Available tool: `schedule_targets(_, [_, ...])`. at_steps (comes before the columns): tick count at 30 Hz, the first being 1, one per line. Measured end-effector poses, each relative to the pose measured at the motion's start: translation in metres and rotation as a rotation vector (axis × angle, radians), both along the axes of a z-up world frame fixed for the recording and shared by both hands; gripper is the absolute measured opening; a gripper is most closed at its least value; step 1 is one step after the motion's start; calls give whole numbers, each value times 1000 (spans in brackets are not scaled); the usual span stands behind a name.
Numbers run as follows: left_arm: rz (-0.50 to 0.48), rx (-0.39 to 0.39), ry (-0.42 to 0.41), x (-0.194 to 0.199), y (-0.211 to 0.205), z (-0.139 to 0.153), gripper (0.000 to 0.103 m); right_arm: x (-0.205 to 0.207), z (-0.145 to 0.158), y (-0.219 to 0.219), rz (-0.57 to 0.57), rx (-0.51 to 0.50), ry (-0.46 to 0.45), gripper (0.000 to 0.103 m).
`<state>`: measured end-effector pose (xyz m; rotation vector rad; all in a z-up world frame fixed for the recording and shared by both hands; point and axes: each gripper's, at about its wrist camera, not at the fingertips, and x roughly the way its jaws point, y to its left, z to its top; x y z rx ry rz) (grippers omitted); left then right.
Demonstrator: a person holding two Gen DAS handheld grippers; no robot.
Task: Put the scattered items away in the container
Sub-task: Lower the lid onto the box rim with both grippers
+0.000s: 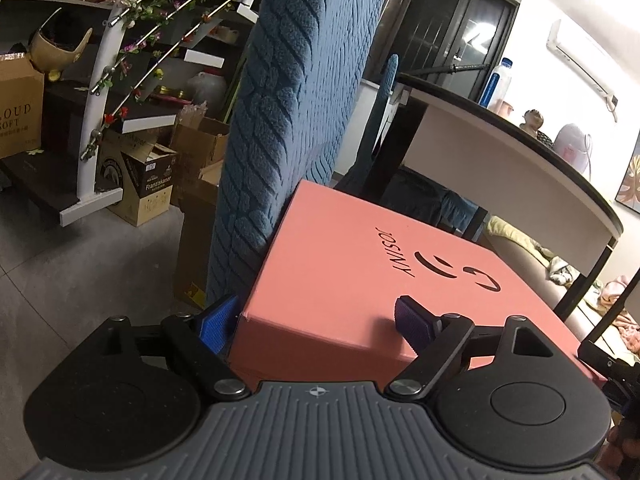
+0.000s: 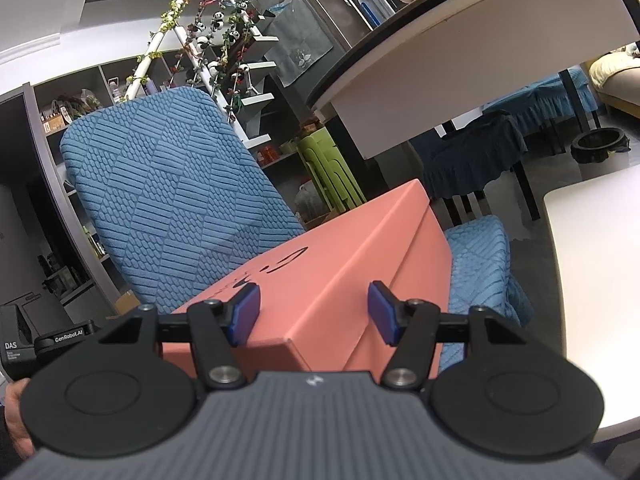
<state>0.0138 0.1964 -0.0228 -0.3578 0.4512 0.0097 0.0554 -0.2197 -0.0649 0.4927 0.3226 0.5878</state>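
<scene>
A salmon-pink cardboard box with its lid closed and a dark logo on top rests on a chair covered in blue quilted fabric. My left gripper is open at the box's near corner. One blue pad is beside the box's left wall and the other sits over the lid. In the right wrist view the same box lies on the blue seat. My right gripper is open, straddling the box's near edge. No loose items show.
A dark-rimmed table with a water bottle stands behind the chair. Cardboard boxes sit on the floor by a staircase hung with flowers. A white tabletop is at the right, with green stools further back.
</scene>
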Motion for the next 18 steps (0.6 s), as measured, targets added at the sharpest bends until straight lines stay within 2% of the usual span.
schedule_targets(14, [2, 35, 68, 11, -7, -9, 88, 11, -13, 0, -8, -12, 44, 59])
schedule_targets(18, [12, 51, 64, 11, -10, -10, 88, 13, -15, 0, -3, -22, 47, 59])
